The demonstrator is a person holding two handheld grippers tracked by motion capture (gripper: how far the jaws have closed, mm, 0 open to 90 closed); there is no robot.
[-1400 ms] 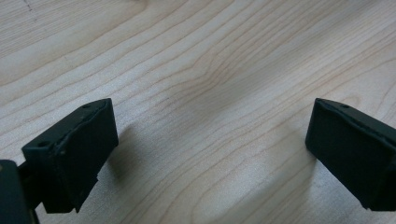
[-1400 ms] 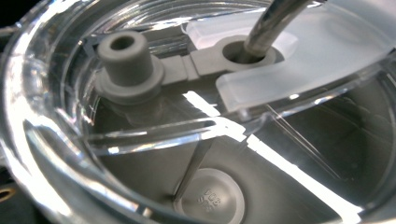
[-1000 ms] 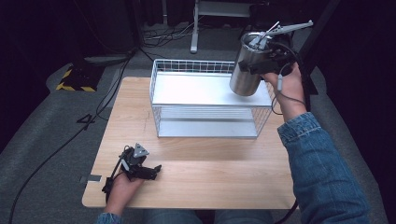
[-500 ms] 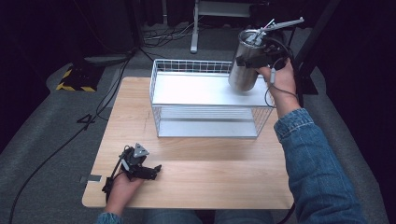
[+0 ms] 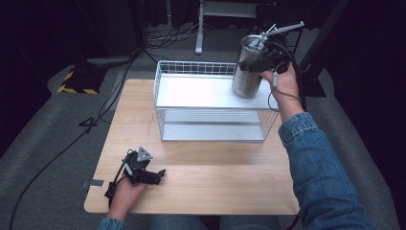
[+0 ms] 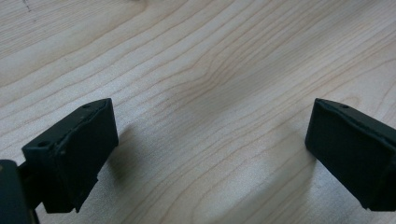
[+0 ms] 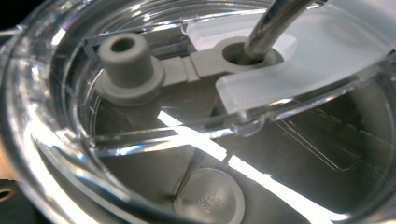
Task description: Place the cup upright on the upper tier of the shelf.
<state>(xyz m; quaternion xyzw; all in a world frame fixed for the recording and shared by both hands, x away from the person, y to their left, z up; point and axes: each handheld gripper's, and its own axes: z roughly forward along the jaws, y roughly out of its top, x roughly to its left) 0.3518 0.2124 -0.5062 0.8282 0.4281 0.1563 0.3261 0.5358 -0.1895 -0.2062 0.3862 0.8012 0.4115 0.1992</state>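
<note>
Right gripper [image 5: 254, 65] clamps the steel tumbler [image 5: 248, 72] by its rim above the wire basket [image 5: 210, 125]; left gripper [image 5: 152, 176] rests open on the table [image 5: 201, 167].

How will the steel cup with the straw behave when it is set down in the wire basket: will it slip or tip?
The cup looks smooth and polished, so it may slip in the tongs. It is tall and narrow, so it could tip. The straw leans out and might snag the basket.
</note>
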